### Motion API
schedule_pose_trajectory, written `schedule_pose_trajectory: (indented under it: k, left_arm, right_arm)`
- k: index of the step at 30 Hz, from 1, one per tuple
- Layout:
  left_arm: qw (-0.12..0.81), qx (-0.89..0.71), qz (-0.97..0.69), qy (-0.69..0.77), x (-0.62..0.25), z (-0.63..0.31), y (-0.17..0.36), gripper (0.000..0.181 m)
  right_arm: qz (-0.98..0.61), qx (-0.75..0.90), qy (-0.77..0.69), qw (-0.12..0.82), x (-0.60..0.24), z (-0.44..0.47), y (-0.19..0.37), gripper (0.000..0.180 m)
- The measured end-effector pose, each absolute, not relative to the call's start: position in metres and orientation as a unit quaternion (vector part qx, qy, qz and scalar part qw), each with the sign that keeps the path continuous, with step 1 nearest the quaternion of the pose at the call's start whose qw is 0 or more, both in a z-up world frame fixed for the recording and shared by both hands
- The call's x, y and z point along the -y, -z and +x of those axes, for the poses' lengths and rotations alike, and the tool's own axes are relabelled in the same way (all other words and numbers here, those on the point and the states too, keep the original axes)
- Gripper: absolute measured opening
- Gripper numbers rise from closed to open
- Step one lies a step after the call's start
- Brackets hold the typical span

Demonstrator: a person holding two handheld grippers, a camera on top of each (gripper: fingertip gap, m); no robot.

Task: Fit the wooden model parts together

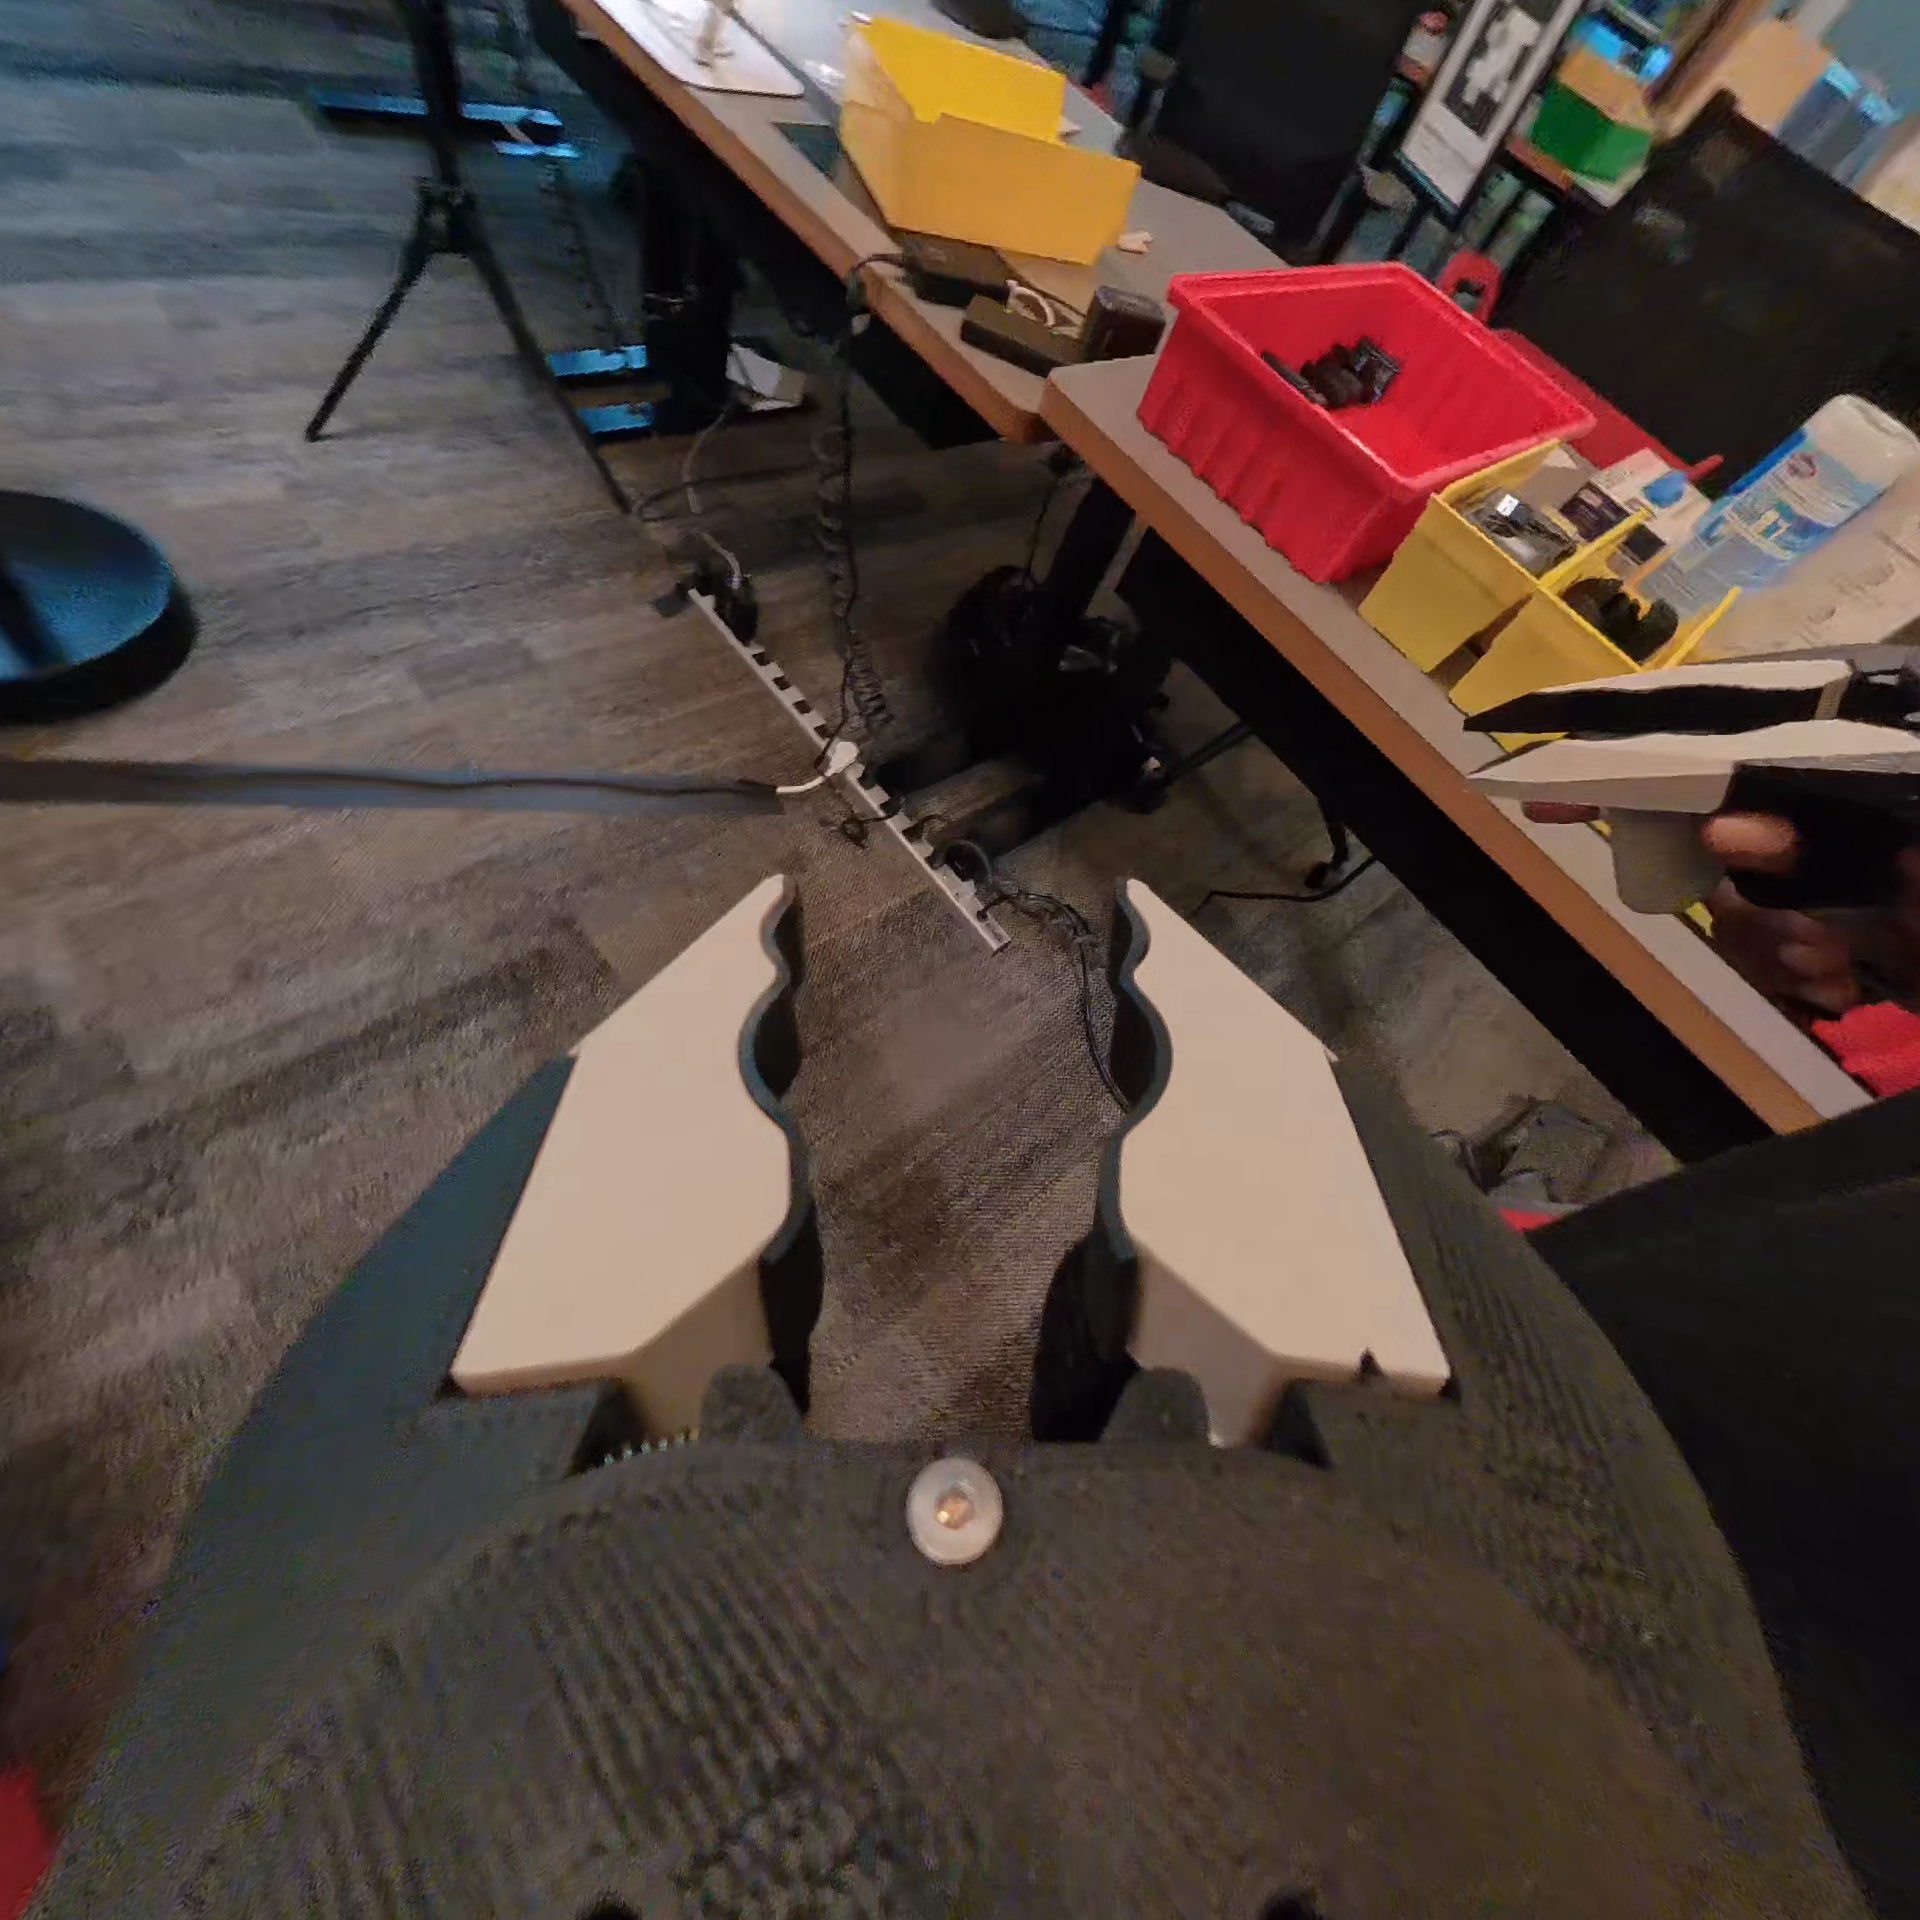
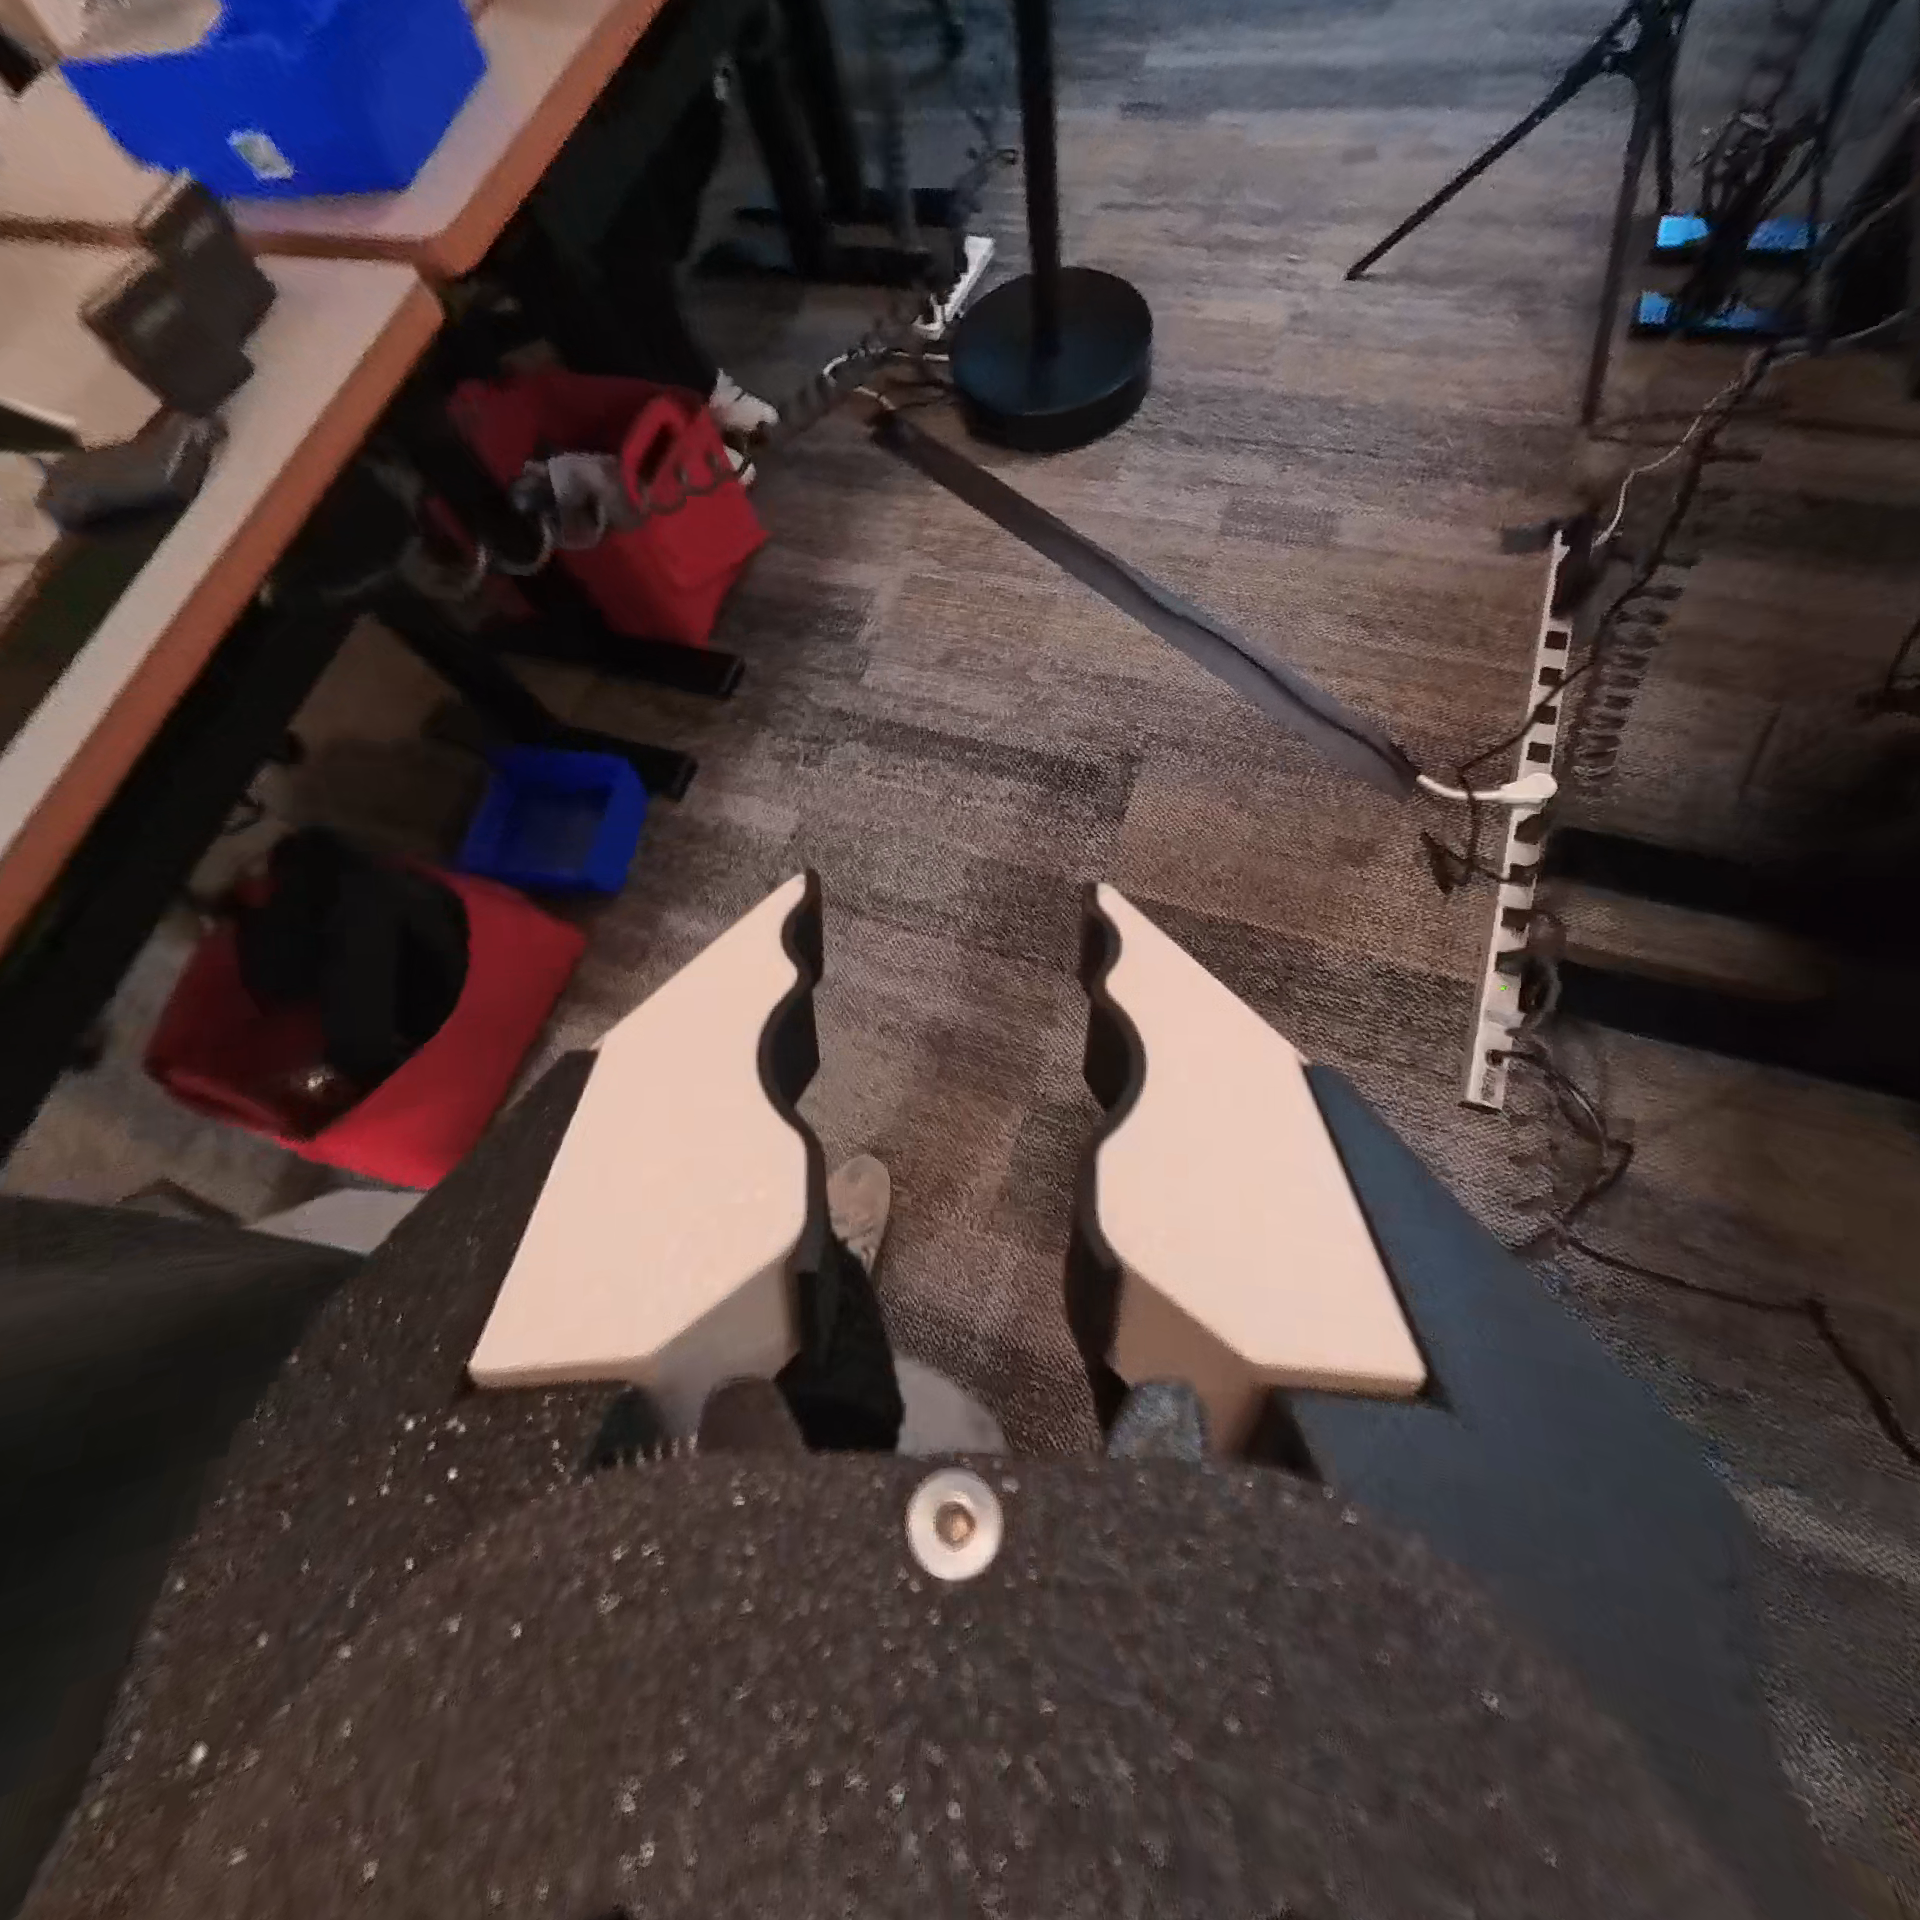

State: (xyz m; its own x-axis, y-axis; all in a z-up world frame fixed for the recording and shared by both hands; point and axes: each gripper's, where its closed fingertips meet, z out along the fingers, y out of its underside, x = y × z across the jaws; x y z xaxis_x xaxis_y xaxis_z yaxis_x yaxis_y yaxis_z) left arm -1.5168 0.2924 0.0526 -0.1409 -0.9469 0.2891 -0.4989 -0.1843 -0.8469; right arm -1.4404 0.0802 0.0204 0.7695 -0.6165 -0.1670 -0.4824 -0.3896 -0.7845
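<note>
No wooden model part is near either gripper. My left gripper [image 1: 956, 888] is open and empty, pointing down at the grey carpet beside the tables. My right gripper [image 2: 951, 883] is also open and empty, over the carpet, with a shoe [image 2: 860, 1205] showing between its fingers. The right gripper also shows in the left wrist view [image 1: 1475, 746] at the right edge, held by a hand above the table edge. Far along the table, a pale board [image 1: 727, 57] carries a small wooden-looking piece, blurred. Another small pale piece [image 1: 1130, 241] lies by the yellow box.
The long table [image 1: 1351, 665] holds a yellow box [image 1: 987, 156], a red bin [image 1: 1351, 416], a yellow divided tray [image 1: 1496, 603] and black devices. On the floor are a power strip [image 1: 831, 717], cables, a round stand base [image 2: 1049, 353], tripod legs, red bags [image 2: 665, 520] and a blue bin [image 2: 551, 821].
</note>
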Motion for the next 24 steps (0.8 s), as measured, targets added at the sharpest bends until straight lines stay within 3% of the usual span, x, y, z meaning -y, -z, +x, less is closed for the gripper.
schedule_pose_trajectory:
  k: [6, 16, 24]
  left_arm:
    - [0.219, -0.646, -0.552, 0.479, -0.348, -1.372, -0.067, 0.058]
    - [0.178, -0.622, -0.629, 0.431, -0.386, -1.199, -0.007, 0.057]
    - [0.2, -0.618, -0.634, 0.42, -0.411, -1.056, -0.021, 0.055]
  right_arm:
    - [-0.818, -0.376, 0.105, 0.423, -0.115, -1.348, -0.027, 0.048]
    - [-0.828, -0.382, 0.059, 0.406, -0.165, -1.139, 0.037, 0.047]
    - [-0.839, -0.357, 0.07, 0.404, -0.179, -0.955, 0.037, 0.046]
